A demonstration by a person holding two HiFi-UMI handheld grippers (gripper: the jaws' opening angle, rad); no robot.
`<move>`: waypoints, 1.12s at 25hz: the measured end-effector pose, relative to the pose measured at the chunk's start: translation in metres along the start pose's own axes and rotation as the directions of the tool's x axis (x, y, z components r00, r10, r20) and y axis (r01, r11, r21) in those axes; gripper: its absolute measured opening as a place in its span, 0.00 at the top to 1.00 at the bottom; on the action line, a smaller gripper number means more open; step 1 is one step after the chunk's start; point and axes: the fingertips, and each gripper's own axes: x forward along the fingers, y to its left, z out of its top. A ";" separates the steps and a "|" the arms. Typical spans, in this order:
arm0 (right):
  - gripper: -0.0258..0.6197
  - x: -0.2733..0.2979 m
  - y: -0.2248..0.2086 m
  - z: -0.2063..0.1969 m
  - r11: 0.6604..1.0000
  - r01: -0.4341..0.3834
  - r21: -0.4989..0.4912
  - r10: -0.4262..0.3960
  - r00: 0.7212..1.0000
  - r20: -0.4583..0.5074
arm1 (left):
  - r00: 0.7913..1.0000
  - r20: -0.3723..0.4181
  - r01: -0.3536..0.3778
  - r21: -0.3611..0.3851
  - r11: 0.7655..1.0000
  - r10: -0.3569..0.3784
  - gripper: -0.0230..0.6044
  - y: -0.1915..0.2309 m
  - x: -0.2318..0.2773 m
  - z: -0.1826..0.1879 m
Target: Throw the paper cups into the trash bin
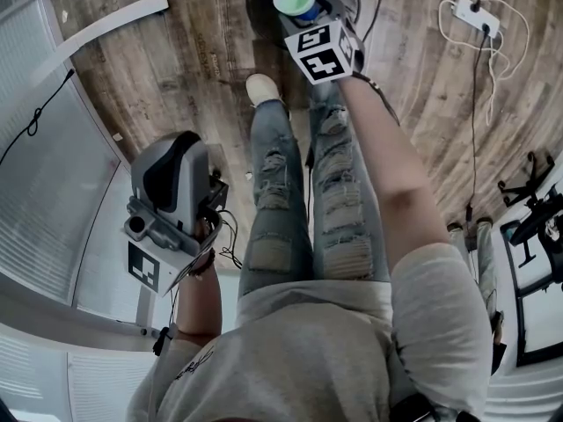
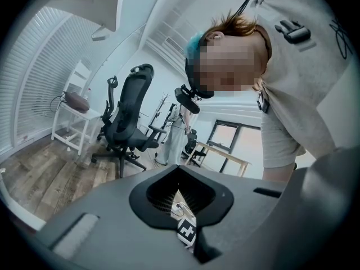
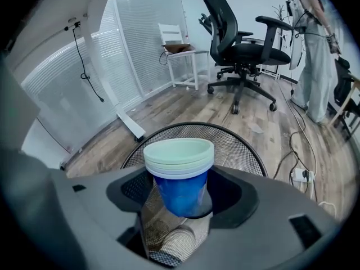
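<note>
Clamped a stack of blue paper cups [image 3: 181, 176] upright between the jaws of the right gripper [image 1: 306, 14], at top centre, above the black mesh trash bin [image 3: 243, 146] on the wooden floor [image 1: 176, 51]. Held the left gripper [image 1: 171, 181] at lower left, jaws nearly together, nothing between.

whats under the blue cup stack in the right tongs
The black mesh trash bin lies right below the cup stack. A pale shoe toe shows through its mesh. The bin's bottom is covered by the cups and the right tongs.
</note>
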 end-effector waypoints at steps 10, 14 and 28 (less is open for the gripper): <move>0.51 0.008 -0.005 -0.014 0.999 0.018 0.041 -0.015 0.998 -0.053 | 1.000 -0.008 0.007 -0.003 1.000 -0.007 0.96 -0.004 -0.003 -0.005; 0.51 0.010 -0.008 -0.022 0.998 0.033 0.050 -0.030 0.997 -0.073 | 1.000 -0.007 0.011 -0.004 1.000 -0.011 0.96 -0.005 -0.003 -0.006; 0.51 0.008 -0.012 -0.034 0.997 0.051 0.060 -0.045 0.994 -0.097 | 1.000 -0.009 0.016 -0.001 1.000 -0.016 0.96 -0.006 -0.005 -0.009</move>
